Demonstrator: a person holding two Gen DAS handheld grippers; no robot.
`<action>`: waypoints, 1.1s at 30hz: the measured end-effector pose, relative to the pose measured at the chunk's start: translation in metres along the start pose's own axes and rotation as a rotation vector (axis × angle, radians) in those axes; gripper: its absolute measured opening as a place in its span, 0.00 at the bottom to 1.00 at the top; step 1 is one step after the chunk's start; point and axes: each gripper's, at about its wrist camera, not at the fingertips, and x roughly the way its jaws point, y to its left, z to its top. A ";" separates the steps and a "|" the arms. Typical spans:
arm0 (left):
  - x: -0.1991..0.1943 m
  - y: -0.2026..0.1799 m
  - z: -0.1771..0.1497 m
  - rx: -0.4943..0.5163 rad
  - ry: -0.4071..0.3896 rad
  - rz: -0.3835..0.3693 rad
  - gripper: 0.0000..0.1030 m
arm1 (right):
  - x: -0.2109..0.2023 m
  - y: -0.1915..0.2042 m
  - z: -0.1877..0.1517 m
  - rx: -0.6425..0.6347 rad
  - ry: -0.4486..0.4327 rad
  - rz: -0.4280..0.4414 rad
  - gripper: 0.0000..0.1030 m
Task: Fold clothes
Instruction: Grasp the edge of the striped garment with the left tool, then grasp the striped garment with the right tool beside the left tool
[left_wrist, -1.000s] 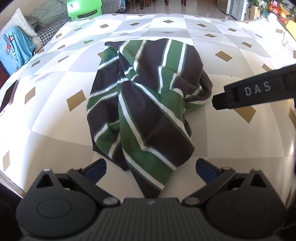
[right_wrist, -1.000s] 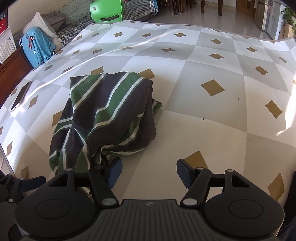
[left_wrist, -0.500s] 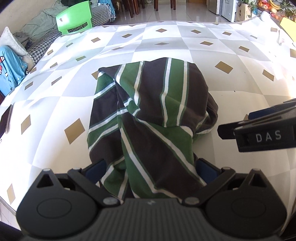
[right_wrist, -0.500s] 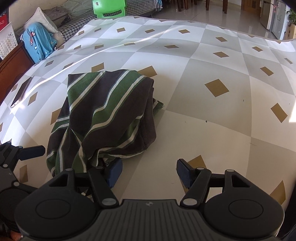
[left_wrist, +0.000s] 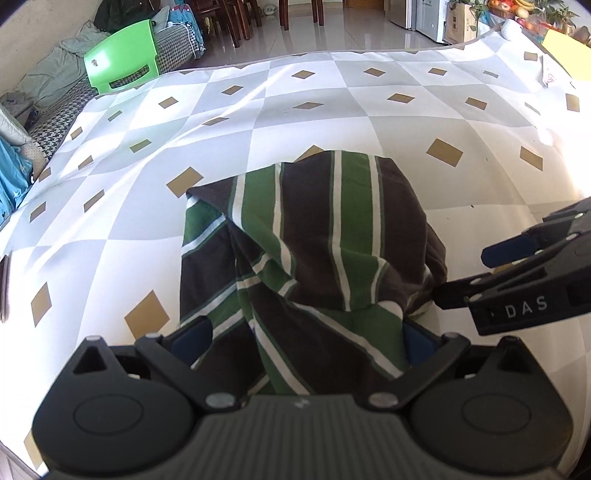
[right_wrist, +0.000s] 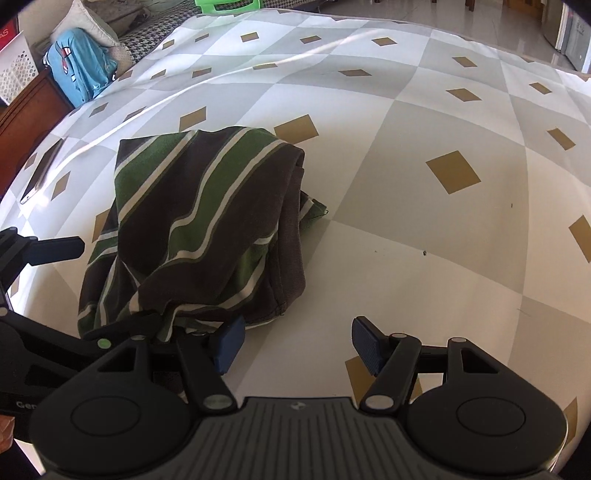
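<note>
Crumpled green, brown & white striped knit garment (left_wrist: 314, 254) heaped mid-tabletop (left_wrist: 332, 103); left tongs (left_wrist: 306, 339) spread astride its near edge, unclenched, right tongs (right_wrist: 295, 345) released beside it w/ nothing between — risk: pinching several layers, dragging whole heap.

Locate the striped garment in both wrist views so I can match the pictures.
Left wrist view: the striped garment fills the centre and runs down between the left tongs, which stand open around it.
Right wrist view: it lies left of centre, its near edge by the left finger of the open right tongs.
Shared landmark: the green chair, at upper left in the left view and at the top edge in the right.
</note>
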 end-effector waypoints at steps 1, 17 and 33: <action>0.002 0.001 0.002 0.001 0.005 -0.011 1.00 | 0.002 -0.001 0.003 -0.009 -0.003 0.005 0.62; 0.030 0.008 0.006 -0.050 0.029 -0.077 1.00 | 0.022 0.010 0.020 -0.037 -0.079 0.079 0.26; 0.013 0.042 0.025 -0.183 -0.087 -0.046 0.96 | -0.009 0.001 0.048 0.056 -0.255 0.079 0.16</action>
